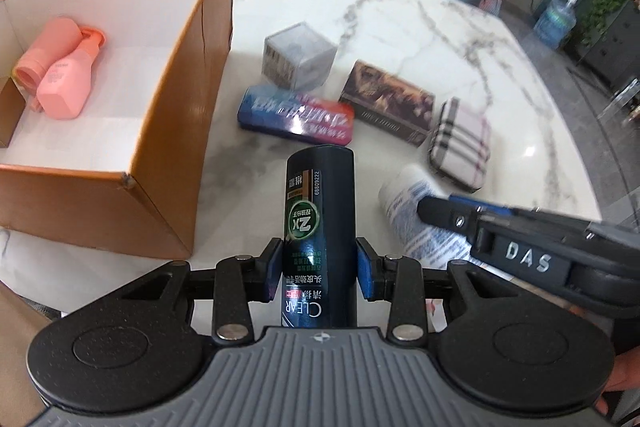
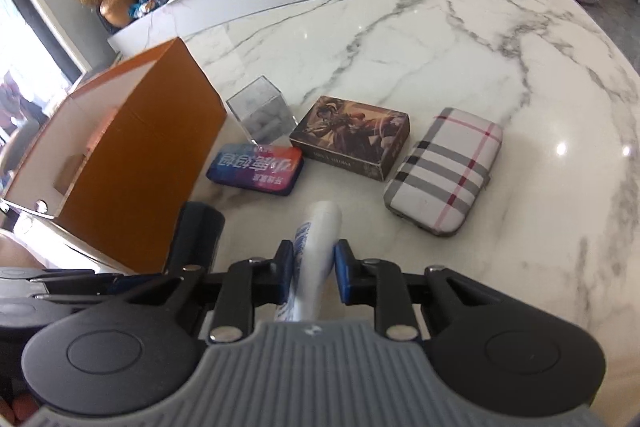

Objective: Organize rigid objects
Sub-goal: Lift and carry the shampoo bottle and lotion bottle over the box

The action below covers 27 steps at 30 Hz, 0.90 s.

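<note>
Left gripper point(image 1: 318, 273): clamped on dark shampoo bottle point(image 1: 320, 211), beside orange box point(image 1: 188, 131).
Orange box: pink bottles point(image 1: 60, 75) already inside.
Right gripper point(image 2: 314, 273): clamped on white tube point(image 2: 316, 247).
Remaining on marble table point(image 2: 520, 87): plaid case point(image 2: 444, 171), card box point(image 2: 352, 137), clear cube point(image 2: 260, 111), blue tin point(image 2: 256, 169).

Bright daylight in both views — blown-out window point(image 2: 24, 39) at left edge of the right wrist frame. Specular glare spots on the marble table point(image 2: 561, 148) at right. Motion blur on the white tube point(image 1: 404, 205) and clear cube point(image 1: 298, 55) in the left wrist view. Strong fisheye bending, dark vignette at corners. Soft shadows beside the orange box point(image 1: 168, 163).
</note>
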Available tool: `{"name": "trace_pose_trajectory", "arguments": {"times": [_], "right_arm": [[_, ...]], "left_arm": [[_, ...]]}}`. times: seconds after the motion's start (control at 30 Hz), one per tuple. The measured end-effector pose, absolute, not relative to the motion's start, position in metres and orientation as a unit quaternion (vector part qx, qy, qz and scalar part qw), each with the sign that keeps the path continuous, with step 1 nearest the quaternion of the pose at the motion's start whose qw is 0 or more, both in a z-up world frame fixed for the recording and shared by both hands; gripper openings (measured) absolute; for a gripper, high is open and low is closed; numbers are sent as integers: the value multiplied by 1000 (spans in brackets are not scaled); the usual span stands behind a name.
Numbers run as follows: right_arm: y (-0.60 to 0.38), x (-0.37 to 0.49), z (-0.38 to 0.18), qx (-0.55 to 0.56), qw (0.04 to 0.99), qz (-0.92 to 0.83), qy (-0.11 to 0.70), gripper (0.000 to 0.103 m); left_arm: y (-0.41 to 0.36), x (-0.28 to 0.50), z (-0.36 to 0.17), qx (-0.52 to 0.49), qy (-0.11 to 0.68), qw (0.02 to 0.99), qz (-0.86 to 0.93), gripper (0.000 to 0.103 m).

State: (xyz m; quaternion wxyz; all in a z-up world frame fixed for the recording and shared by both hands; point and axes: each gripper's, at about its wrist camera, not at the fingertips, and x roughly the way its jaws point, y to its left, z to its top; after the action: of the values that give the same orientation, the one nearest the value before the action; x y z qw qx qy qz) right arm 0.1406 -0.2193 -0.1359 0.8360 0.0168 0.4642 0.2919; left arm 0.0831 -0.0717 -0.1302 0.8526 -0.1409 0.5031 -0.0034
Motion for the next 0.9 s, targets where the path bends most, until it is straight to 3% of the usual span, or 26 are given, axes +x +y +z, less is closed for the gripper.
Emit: {"name": "trace_pose_trajectory", "arguments": {"times": [0.57,0.9], "right_arm": [[-244,118,-61,97,863,289,402,21],[-167,104,11,63,858,371,350,21]], "left_arm": [[-33,57,-57,-270,433,859,-43,42],[49,78,-1,-265,401,877,-16,42]]}}
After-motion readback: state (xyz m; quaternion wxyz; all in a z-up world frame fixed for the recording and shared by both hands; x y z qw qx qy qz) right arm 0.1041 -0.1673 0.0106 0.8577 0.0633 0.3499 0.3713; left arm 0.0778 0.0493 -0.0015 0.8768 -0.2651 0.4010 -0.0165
